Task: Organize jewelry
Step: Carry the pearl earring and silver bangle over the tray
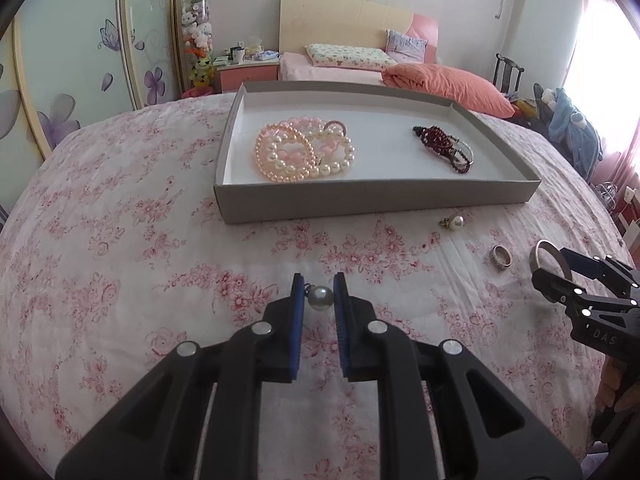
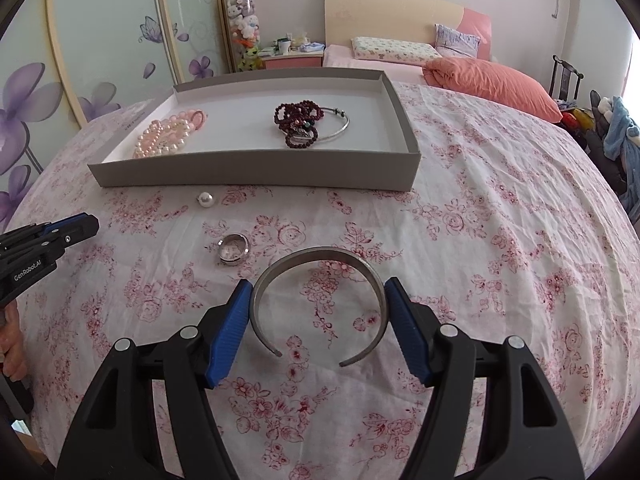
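Your left hand-held gripper [image 1: 320,296]: matte black angular arms, triangular cut-outs, round silver pivot pins, ribbed blue pads [image 1: 297,320] on inner finger faces. Side of body carries white lettering "GenRobot.AI", small white-dotted screws. Your right hand-held gripper [image 2: 318,320]: same black frame, silver pins, ribbed blue pads [image 2: 230,332]; letters "DAS" readable on its side, white dots along arms. Your hand [image 2: 10,344] partly visible at frame edge; no sleeve discernible.

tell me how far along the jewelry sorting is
Done: pearl bracelets and dark red beads lie in the grey tray. In hand: left tongs on a pearl earring, right tongs on the silver cuff. Left on the bedspread: another pearl earring and a ring.
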The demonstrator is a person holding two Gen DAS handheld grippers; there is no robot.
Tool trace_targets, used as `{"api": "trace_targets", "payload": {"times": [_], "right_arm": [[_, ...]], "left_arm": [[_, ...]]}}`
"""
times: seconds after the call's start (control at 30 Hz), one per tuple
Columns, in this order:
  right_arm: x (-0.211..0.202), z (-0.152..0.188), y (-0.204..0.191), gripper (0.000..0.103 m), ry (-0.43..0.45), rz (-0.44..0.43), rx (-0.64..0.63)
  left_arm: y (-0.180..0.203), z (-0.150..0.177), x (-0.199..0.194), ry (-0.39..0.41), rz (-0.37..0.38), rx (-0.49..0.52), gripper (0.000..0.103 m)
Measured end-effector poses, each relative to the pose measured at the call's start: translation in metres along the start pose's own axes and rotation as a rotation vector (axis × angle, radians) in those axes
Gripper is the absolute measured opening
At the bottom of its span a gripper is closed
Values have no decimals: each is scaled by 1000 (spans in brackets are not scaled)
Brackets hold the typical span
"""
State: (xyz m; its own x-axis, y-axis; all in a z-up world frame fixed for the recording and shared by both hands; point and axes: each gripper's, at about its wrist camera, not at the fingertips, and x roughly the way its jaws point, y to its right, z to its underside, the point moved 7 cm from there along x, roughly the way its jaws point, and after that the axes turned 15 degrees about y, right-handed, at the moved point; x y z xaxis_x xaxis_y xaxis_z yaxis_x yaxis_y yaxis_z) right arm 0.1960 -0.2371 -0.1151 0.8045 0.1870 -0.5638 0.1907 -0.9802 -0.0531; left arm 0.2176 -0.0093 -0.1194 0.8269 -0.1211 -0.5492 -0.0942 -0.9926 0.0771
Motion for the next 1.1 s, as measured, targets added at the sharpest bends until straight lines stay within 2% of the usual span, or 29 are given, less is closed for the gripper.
{"api": "trace_targets", "payload": {"times": [0.17, 0.57, 0.73, 0.9, 1.1], "right_arm": [[-5, -6, -9, 67, 28, -24, -9], [-15, -24, -23, 67, 91, -57, -1], [-29, -48, -27, 67, 186, -55, -6], [-46, -79, -29, 67, 318, -40, -7], [-49, -109, -30, 67, 412, -38, 1]], "left_arm": [[0, -7, -12, 51, 24, -18, 15], [0, -12, -18, 68, -4, -30, 15], [1, -28, -31, 126, -21, -25, 15], [9, -52, -43, 208, -34, -7, 15], [18, -77, -42, 262, -32, 0, 15]]}}
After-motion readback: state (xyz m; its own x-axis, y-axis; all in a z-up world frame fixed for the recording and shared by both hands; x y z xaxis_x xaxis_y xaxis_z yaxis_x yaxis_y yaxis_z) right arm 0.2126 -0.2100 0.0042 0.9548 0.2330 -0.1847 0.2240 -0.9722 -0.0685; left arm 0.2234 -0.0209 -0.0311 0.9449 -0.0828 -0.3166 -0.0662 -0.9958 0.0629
